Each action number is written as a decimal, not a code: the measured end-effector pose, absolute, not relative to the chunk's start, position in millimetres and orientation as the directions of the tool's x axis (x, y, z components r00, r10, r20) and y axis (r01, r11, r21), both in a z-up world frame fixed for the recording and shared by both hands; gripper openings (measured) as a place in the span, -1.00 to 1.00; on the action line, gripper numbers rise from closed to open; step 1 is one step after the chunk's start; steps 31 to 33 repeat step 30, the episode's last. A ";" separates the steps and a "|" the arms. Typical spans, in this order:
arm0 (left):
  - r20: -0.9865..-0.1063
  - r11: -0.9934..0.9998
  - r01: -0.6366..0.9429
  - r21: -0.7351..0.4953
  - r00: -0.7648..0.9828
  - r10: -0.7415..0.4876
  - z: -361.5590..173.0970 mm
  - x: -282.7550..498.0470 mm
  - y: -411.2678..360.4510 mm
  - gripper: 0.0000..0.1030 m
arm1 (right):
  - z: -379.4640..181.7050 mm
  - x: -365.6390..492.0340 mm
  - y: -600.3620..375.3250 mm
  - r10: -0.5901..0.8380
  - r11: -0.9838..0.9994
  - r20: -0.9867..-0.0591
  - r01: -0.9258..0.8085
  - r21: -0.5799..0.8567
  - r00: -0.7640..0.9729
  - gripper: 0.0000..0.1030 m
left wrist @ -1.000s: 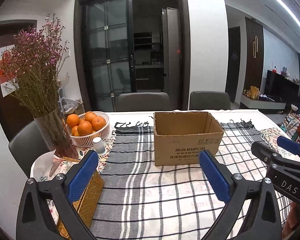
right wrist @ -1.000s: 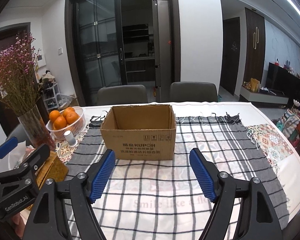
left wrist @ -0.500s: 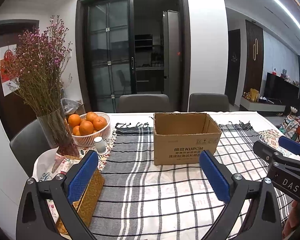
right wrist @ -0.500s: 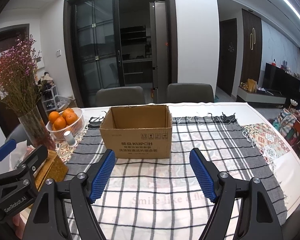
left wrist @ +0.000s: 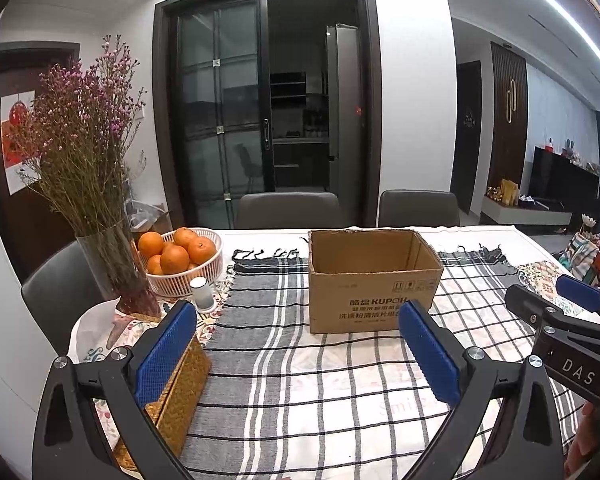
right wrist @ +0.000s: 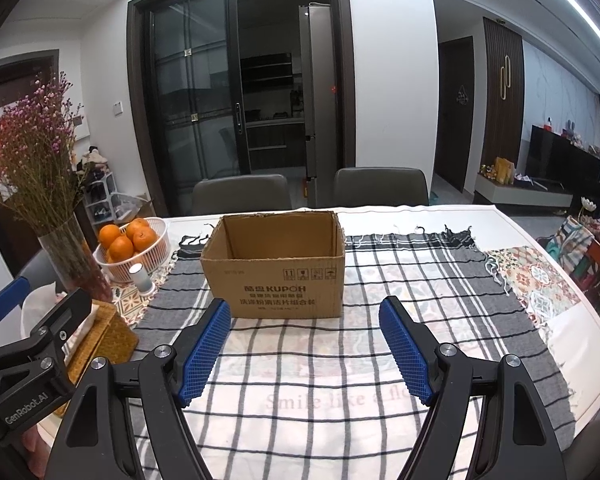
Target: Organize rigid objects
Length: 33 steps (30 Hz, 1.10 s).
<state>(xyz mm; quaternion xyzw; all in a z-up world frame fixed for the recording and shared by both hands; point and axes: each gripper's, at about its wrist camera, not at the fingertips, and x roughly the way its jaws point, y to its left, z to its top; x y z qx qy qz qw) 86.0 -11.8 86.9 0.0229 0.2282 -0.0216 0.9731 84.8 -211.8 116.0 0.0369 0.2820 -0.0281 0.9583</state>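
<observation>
Writing: the cardboard box (right wrist: 276,266) reads "KUPOH"; the cloth (right wrist: 340,400) reads "Smile like a flo".
Box: open-topped, on my table (right wrist: 572,344), ahead of both grippers.
Left gripper (left wrist: 300,348): released, empty.
Right gripper (right wrist: 306,348): released, empty.

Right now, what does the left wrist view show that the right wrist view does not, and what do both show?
Only the left wrist view: the open, empty left claw from behind, and a red picture on the left wall.

Only the right wrist view: the open, empty right claw from behind, a white shelf behind the flowers, and the patterned cloth in full.

Both: the open cardboard box on the checked cloth, the basket of oranges, the flower vase, a woven box, two chairs.
</observation>
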 end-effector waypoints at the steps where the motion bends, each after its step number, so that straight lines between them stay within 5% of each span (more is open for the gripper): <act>1: -0.446 0.998 0.054 0.033 0.894 -0.034 86.5 86.2 -11.8 1.00 | 115.3 85.0 -211.6 -0.032 0.996 -0.543 0.074 0.056 0.839 0.50; 33: -0.449 0.998 0.059 0.024 0.892 -0.042 84.3 85.8 -11.6 1.00 | 112.2 84.9 -214.6 -0.032 0.995 -0.547 0.077 0.059 0.837 0.50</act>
